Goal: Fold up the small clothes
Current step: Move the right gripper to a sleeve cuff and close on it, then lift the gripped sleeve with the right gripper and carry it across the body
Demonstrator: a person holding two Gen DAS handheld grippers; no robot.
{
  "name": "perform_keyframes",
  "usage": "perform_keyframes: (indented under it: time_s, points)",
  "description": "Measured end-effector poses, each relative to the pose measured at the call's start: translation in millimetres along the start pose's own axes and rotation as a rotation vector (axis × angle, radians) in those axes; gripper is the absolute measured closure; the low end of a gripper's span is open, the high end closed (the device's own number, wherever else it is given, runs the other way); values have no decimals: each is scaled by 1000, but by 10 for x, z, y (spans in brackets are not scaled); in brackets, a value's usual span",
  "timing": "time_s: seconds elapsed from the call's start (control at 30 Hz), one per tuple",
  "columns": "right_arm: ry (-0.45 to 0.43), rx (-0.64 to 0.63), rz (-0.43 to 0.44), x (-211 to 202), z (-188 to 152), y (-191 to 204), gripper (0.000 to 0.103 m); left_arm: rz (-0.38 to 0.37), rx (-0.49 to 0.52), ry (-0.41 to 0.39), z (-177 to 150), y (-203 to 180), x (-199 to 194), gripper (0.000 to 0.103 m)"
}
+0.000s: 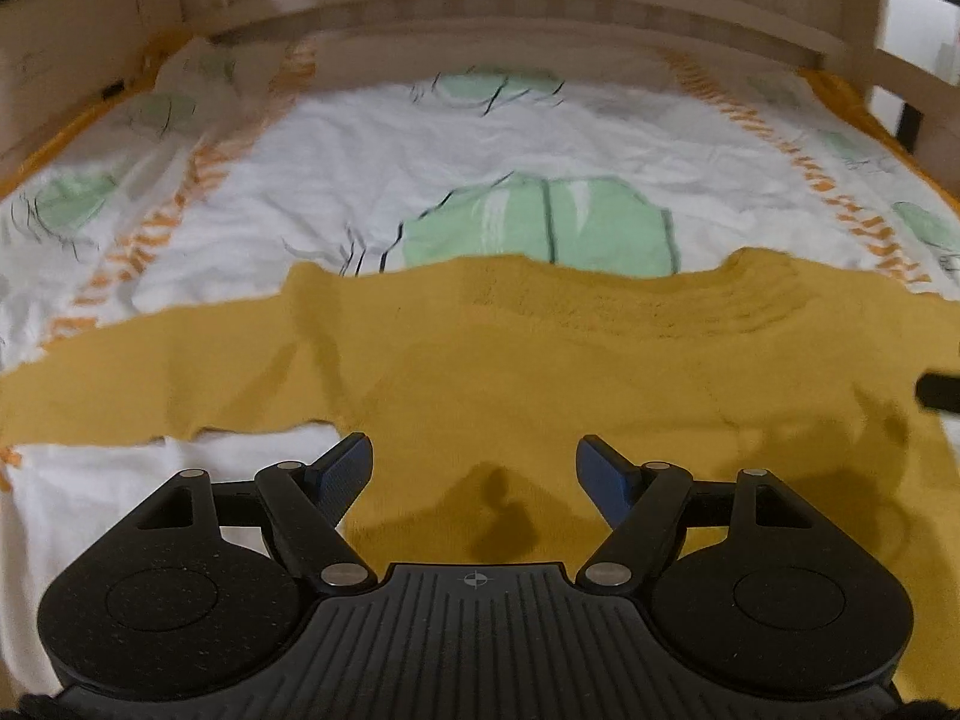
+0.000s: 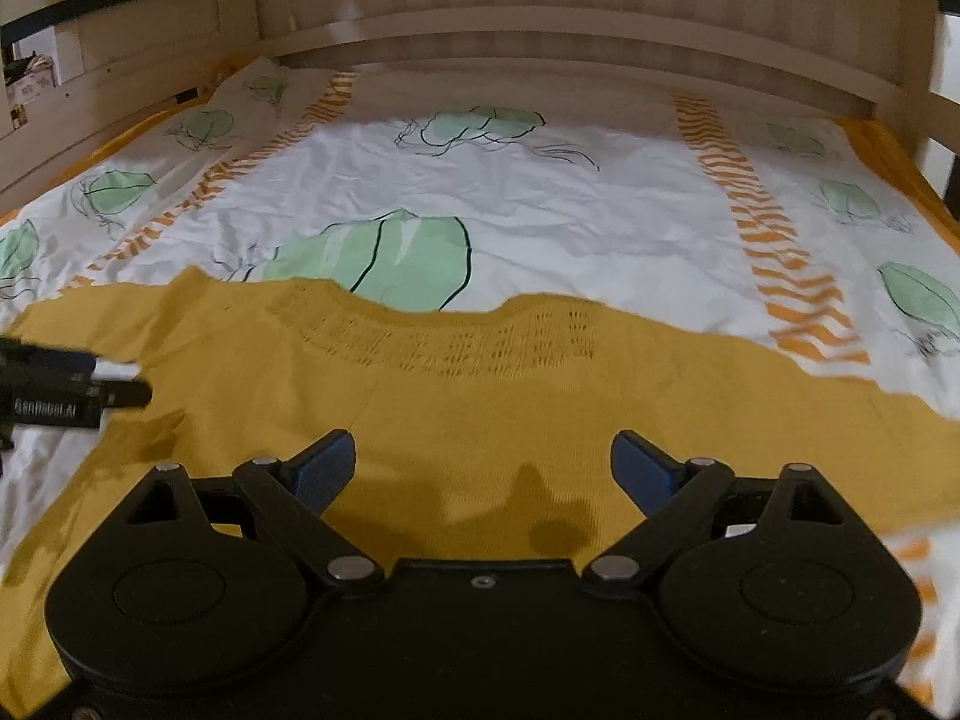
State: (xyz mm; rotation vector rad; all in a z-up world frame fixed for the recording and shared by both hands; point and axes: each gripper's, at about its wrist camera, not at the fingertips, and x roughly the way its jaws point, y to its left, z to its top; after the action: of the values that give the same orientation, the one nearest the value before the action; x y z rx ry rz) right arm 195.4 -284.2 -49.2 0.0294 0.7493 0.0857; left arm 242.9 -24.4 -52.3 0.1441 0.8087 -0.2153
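Observation:
A mustard-yellow knitted sweater (image 1: 540, 372) lies spread flat on the bed, sleeves out to both sides and its openwork neckline (image 2: 456, 342) on the far edge. My left gripper (image 1: 474, 462) hovers open over the sweater's body near the left armpit, nothing between its blue pads (image 1: 342, 474). In the right wrist view the same sweater (image 2: 480, 420) fills the foreground. My right gripper (image 2: 483, 459) hangs open above its chest, also empty. The left gripper's tip (image 2: 114, 393) shows at the left edge there, and the right gripper's tip (image 1: 939, 390) at the other view's right edge.
The bed is covered by a white sheet (image 2: 600, 210) with green leaf prints and orange striped bands. A pale wooden headboard (image 2: 540, 30) runs along the far side, and wooden side rails (image 1: 906, 78) rise at the right.

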Motion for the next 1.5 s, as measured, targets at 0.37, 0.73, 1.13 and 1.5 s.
perform_keyframes:
  time_s: [0.37,0.73,1.13,1.5]
  points:
    - [-16,-107,41,933,446,-285,10,1,-85,139,-101,129,478,28]
    - [28,-242,178,1565,659,-582,10,-4,-89,191,-72,131,504,20]
    - [130,-274,300,1732,663,-736,59,-21,-134,148,43,172,440,29]
    - [96,-263,161,1844,718,-622,87,0,-79,111,96,80,411,29]
